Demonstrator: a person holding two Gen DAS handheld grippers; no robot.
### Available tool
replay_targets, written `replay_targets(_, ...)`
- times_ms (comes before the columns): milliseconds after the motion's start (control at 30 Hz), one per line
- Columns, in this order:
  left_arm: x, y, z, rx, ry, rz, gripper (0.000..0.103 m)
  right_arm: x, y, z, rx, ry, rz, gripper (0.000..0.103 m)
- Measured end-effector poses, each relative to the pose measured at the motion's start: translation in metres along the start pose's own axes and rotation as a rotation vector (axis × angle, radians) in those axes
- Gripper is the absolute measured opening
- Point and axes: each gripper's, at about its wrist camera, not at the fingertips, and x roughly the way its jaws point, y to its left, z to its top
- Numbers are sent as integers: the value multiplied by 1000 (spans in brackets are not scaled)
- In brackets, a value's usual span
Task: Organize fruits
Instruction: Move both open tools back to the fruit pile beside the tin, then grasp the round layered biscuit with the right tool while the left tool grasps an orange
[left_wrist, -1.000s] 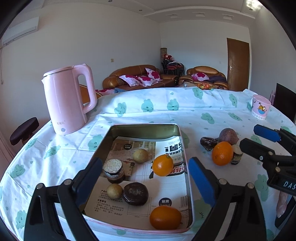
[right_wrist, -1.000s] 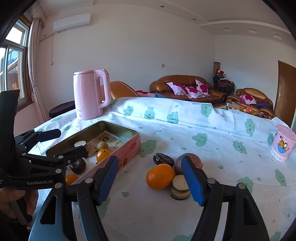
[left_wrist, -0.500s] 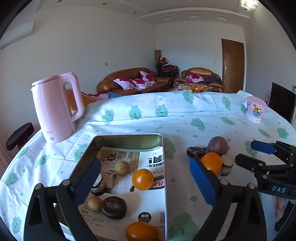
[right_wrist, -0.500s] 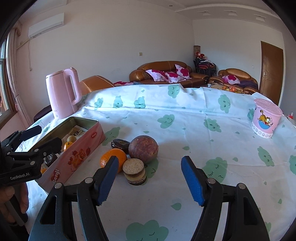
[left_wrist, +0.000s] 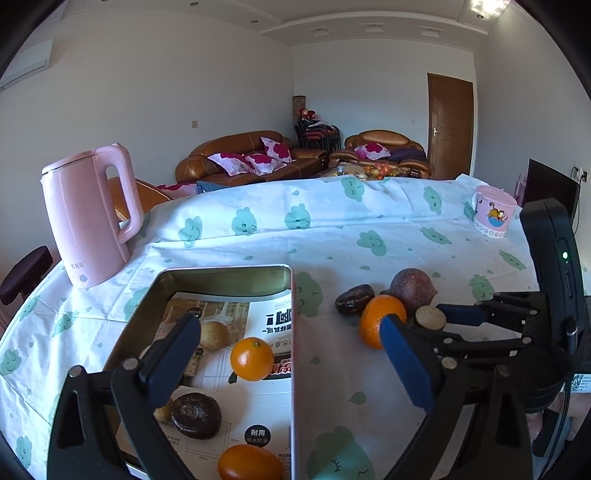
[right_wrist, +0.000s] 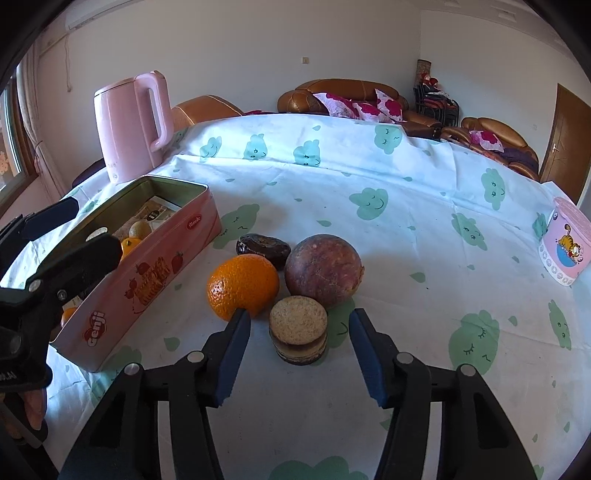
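The right gripper, jaws closing, brackets the flat-topped brown fruit without touching. It looks light and firm; its round sides suit gripping. The left gripper hangs open.

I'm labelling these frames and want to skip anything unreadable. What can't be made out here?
- Left wrist view: the orange at the tin's near end is cut off by the picture's bottom edge.
- Left wrist view: items by the tin's left wall are hidden behind the left tongs' finger.
- Right wrist view: most of the tin's contents are hidden by its pink wall and the left tongs.
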Motion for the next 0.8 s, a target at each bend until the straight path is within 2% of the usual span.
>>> replay_targets(67, 1, -2, -1, 4, 3, -4, 100, 1, -3, 0, 16, 10, 25, 38)
replay_targets(267, 2, -18, 0, 27, 9, -26, 100, 4, -1, 0, 12, 30, 29, 37)
replay_targets(367, 1, -29, 1, 54, 3, -26, 98, -2, -2, 0, 16, -4, 24, 36)
replay_targets(433, 3, -35, 2, 61, 13, -48, 98, -11, -6, -2, 29, -40, -11, 36)
replay_targets(500, 9, -40, 3, 57, 36, -72, 97, -18, -12, -4, 49, -65, -49, 36)
replay_targets(633, 26, -54, 3, 54, 109, -135, 88, -24, -30, -7, 80, -76, -126, 36)
replay_targets(733, 43, -65, 3, 66, 175, -159, 81, -25, -45, -8, 121, -73, -120, 36)
replay_targets(800, 51, -70, 1, 65, 211, -188, 81, -27, -51, -9, 139, -80, -108, 36)
